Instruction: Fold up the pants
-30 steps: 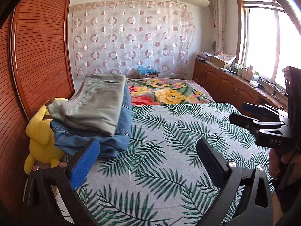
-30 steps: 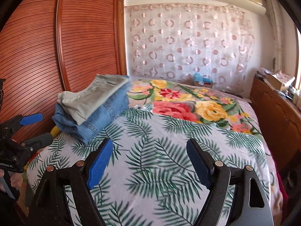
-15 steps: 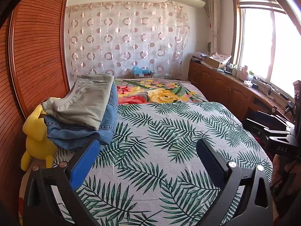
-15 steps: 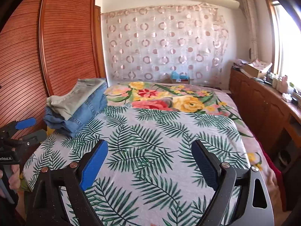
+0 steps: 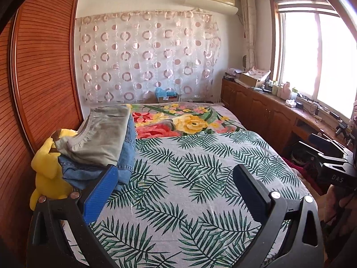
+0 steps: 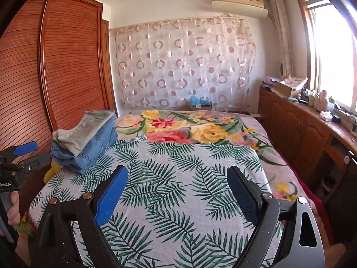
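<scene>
Hovering wide-spread and empty over the bed (image 5: pixel 200 174): left gripper (image 5: pixel 174 181), right gripper (image 6: pixel 176 183), folded pants (image 5: pixel 100 138) apart.

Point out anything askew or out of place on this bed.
The yellow plush toy is wedged between the bed's edge and the wooden wardrobe, partly under the folded grey pants stacked on blue jeans. Nothing else stands out.

I can read "DAS" on the right gripper (image 5: pixel 334 174) body, and "RoboLAI", its start cut off, on the left gripper (image 6: pixel 9 184) body.
</scene>
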